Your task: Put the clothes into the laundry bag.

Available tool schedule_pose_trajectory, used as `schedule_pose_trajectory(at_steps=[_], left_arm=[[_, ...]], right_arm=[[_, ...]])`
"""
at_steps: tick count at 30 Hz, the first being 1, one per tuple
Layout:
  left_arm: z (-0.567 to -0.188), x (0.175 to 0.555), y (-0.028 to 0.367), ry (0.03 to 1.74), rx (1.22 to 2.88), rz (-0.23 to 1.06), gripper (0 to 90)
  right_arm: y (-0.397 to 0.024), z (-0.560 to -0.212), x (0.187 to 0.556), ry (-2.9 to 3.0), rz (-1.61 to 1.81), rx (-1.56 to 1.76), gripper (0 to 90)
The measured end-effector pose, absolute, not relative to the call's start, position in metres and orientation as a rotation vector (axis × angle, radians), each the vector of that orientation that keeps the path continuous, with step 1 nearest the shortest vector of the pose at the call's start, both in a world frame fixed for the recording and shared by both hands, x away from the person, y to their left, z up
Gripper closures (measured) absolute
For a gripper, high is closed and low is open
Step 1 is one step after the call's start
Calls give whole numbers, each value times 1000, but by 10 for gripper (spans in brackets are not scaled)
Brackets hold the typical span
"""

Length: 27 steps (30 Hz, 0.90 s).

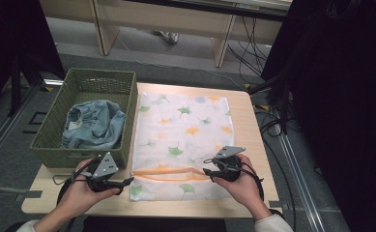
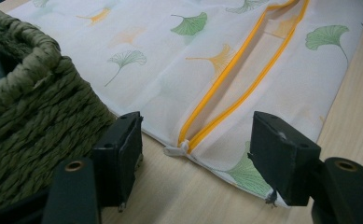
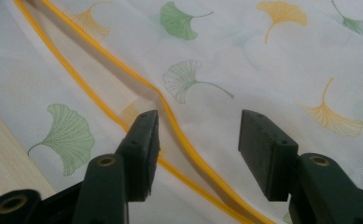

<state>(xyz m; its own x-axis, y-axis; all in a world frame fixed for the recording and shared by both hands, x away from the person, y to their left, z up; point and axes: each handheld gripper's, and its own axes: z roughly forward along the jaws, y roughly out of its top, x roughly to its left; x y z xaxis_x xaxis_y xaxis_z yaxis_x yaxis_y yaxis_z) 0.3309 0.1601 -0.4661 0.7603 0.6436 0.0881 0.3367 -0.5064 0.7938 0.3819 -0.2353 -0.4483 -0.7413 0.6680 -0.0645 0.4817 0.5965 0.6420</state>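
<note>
The white leaf-print laundry bag [image 1: 180,140] lies flat on the bench [image 1: 253,145]. The left gripper [image 2: 195,140] stands with jaws apart and empty, the bag's zipper pull [image 2: 181,148] just ahead between them and a woven basket [image 2: 34,112] beside its left jaw. The right gripper [image 3: 198,144] gapes wide above the bag's orange zipper [image 3: 123,74], gripping nothing.

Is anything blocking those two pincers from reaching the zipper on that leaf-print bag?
Nothing visible does. The left gripper faces the zipper's white pull over bare table, the woven basket off to one side. The right gripper hovers open above the yellow zipper.
</note>
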Motion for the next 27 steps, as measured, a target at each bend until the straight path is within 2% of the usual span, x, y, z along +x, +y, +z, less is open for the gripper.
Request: schedule_pose_trajectory(at_steps=[11, 13, 17, 27], left_arm=[[-467, 331, 159, 722, 2147, 486, 349], [-467, 331, 159, 718, 2150, 483, 351], [-467, 331, 157, 712, 2154, 480, 352], [-469, 332, 151, 694, 2167, 482, 357]], right_arm=[[-231, -449, 384, 2464, 828, 916, 489], [-230, -452, 387, 2492, 822, 894, 524], [-222, -458, 389, 2574, 803, 782, 551], [-195, -474, 400, 2670, 638, 596, 551]])
